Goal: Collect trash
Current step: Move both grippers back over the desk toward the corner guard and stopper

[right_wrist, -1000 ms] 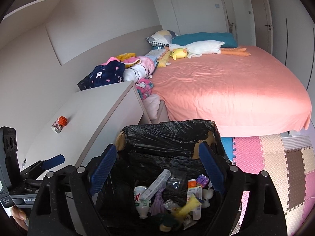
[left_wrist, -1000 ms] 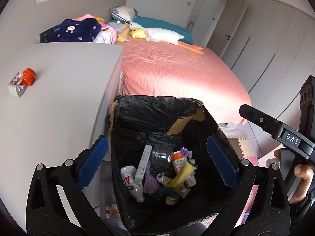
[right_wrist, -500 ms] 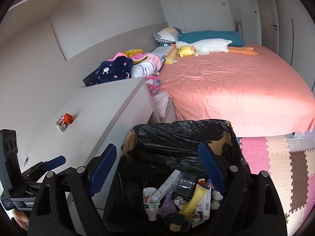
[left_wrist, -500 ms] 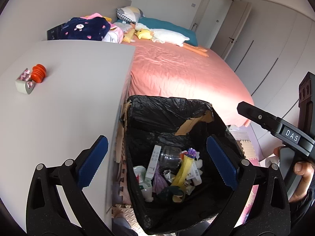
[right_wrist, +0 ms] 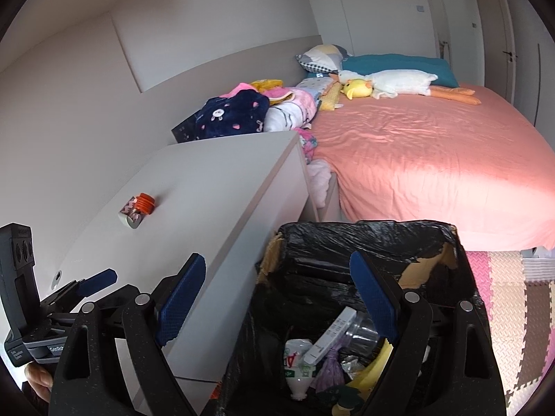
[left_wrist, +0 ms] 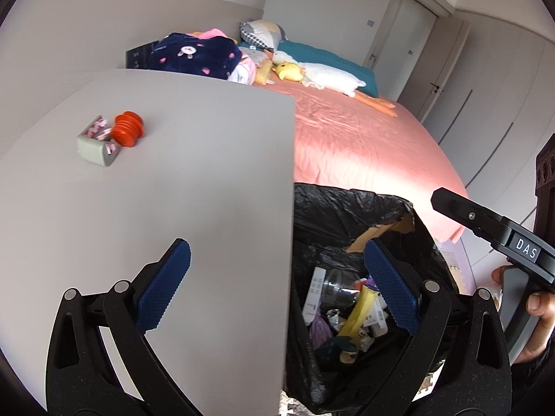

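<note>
A cardboard bin lined with a black bag (left_wrist: pixel 347 208) (right_wrist: pixel 364 239) stands on the floor beside a grey dresser (left_wrist: pixel 173 180) (right_wrist: pixel 222 180). It holds several pieces of trash: a white bottle (right_wrist: pixel 295 364), a clear cup (left_wrist: pixel 340 287), a yellow wrapper (left_wrist: pixel 357 312). A small grey tube with an orange cap (left_wrist: pixel 111 137) (right_wrist: pixel 137 209) lies on the dresser top. My left gripper (left_wrist: pixel 277 287) is open and empty, over the dresser's right edge. My right gripper (right_wrist: pixel 275 298) is open and empty, above the bin's left rim.
A bed with a pink sheet (right_wrist: pixel 433 159) lies behind the bin, with a plush goose (right_wrist: pixel 399 81) and a pile of clothes (right_wrist: pixel 236 111) at its head. Foam mats (right_wrist: pixel 513 294) cover the floor at right. Closet doors (left_wrist: pixel 485 104) line the right wall.
Both grippers have moved left and up toward the dresser. The tube with the orange cap now appears nearer and larger. Both stay open.
</note>
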